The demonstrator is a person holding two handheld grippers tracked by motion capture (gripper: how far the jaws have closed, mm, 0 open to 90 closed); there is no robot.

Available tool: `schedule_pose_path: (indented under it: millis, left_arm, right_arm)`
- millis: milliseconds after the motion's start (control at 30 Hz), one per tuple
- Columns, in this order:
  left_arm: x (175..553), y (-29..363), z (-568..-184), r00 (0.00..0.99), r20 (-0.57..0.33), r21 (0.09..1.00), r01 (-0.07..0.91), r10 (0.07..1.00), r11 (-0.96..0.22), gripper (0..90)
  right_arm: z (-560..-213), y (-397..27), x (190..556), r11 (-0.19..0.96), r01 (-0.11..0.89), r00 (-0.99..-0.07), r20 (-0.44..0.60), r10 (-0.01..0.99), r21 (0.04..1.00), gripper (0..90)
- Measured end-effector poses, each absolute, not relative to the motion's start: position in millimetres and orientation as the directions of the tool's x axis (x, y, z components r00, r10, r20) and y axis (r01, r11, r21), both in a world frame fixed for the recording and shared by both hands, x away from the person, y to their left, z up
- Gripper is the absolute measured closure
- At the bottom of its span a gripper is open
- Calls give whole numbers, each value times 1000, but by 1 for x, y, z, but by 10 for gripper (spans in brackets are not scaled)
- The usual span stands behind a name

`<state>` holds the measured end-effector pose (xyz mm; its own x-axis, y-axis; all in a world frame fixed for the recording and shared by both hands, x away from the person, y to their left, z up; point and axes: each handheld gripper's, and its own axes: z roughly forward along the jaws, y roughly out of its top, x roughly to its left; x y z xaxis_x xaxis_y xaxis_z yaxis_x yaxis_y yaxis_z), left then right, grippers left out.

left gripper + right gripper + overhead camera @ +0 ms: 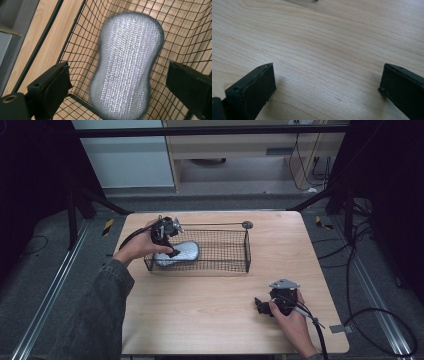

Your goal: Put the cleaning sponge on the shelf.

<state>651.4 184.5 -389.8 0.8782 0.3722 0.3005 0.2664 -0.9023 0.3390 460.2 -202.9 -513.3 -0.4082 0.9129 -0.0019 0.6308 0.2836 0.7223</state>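
Note:
A silver mesh scouring sponge [178, 253] lies in the left end of a black wire basket [235, 251] on the wooden table. My left gripper [170, 246] hangs over that end of the basket. In the left gripper view its jaws stand wide apart on either side of the sponge [127, 67], which is blurred and rests on the basket's wire floor [182, 37], free of both jaws. My right gripper [260, 306] rests low near the table's front right, open, with bare wood [324, 50] between its jaws.
The basket's long handle [220, 224] runs along its far rim, ending in a round knob at the right. Bare table top [200, 305] spreads in front of the basket. Cables lie on the floor to the right.

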Motion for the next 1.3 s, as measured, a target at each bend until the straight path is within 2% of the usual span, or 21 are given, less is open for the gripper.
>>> schedule_pose_path:
  millis: [100, 533, 833, 933, 1067, 1300]
  left_arm:
    - [649, 183, -387, 878, 299, 354, 261, 373, -898, 79]
    - [636, 182, -371, 873, 278, 422, 264, 401, -867, 59]
    - [623, 179, -362, 862, 205, 498, 316, 463, -808, 49]
    - [618, 179, -361, 860, 212, 483, 321, 465, -814, 50]
    - [606, 180, -362, 829, 219, 496, 360, 515, -790, 54]
    - [588, 179, -361, 809, 220, 522, 374, 545, -767, 49]
  right_arm:
    - [-513, -203, 460, 284, 631, -409, -2, 913, 722, 3]
    - [-513, -203, 460, 283, 632, -408, -1, 913, 722, 3]
    - [-513, -203, 460, 285, 630, -409, -2, 912, 722, 4]
    - [-513, -203, 460, 285, 631, -409, -2, 912, 722, 3]
    - [-513, -203, 460, 285, 629, -410, -2, 912, 723, 3]
    - [-513, -203, 460, 284, 630, -409, -2, 912, 723, 3]
